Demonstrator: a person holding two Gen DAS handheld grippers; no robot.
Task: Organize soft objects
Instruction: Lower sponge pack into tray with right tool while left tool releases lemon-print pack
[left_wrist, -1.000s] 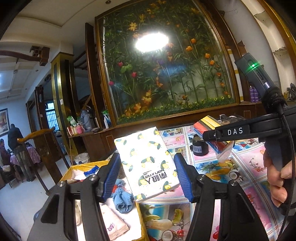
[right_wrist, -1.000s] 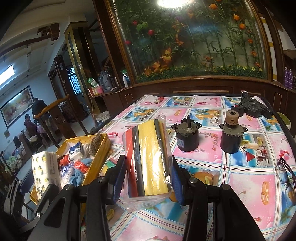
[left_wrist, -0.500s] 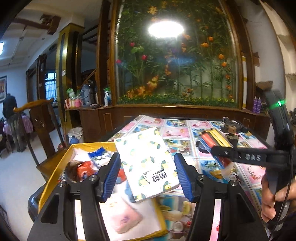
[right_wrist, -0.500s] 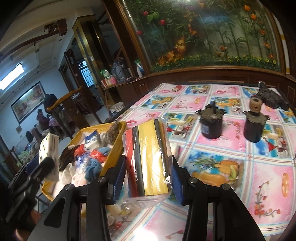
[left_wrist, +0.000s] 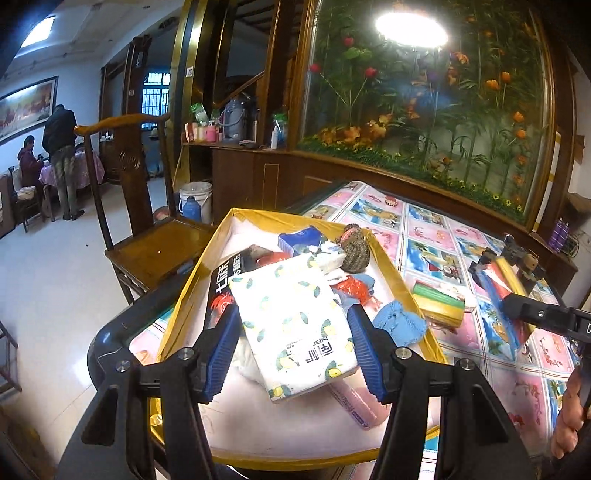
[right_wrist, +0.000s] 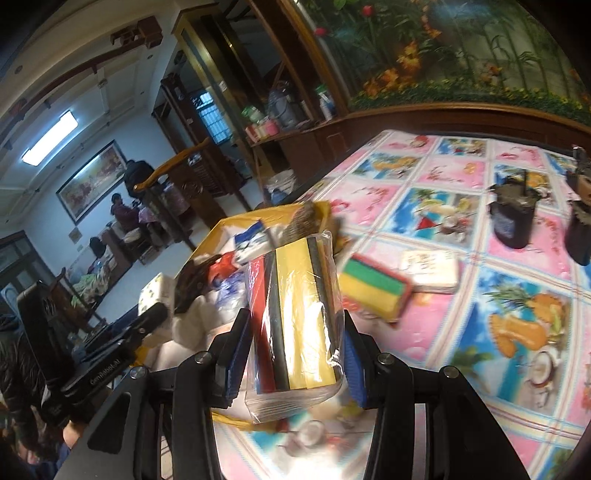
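My left gripper (left_wrist: 293, 350) is shut on a white tissue pack with a lemon print (left_wrist: 295, 325), held above the yellow box (left_wrist: 391, 273), which holds several soft things: a blue cloth (left_wrist: 399, 323), a red bag (left_wrist: 352, 288), a pink pack (left_wrist: 354, 404). My right gripper (right_wrist: 291, 356) is shut on a plastic-wrapped pack of red, black and yellow sponges (right_wrist: 295, 314), at the table's left part near the yellow box (right_wrist: 236, 221). In the left wrist view the right gripper (left_wrist: 498, 295) shows at the right, over the table, with that sponge pack (left_wrist: 496, 275).
A green, yellow and red sponge pack (right_wrist: 373, 290) and a white pack (right_wrist: 430, 269) lie on the patterned tablecloth (right_wrist: 517, 325) beside the box. Two dark motors (right_wrist: 513, 218) stand further right. A wooden chair (left_wrist: 147, 236) stands left of the table. People are at the far left of the room.
Both grippers have swung left with their packs. The left one now hangs over the yellow box; the right one has come closer to the box's edge.
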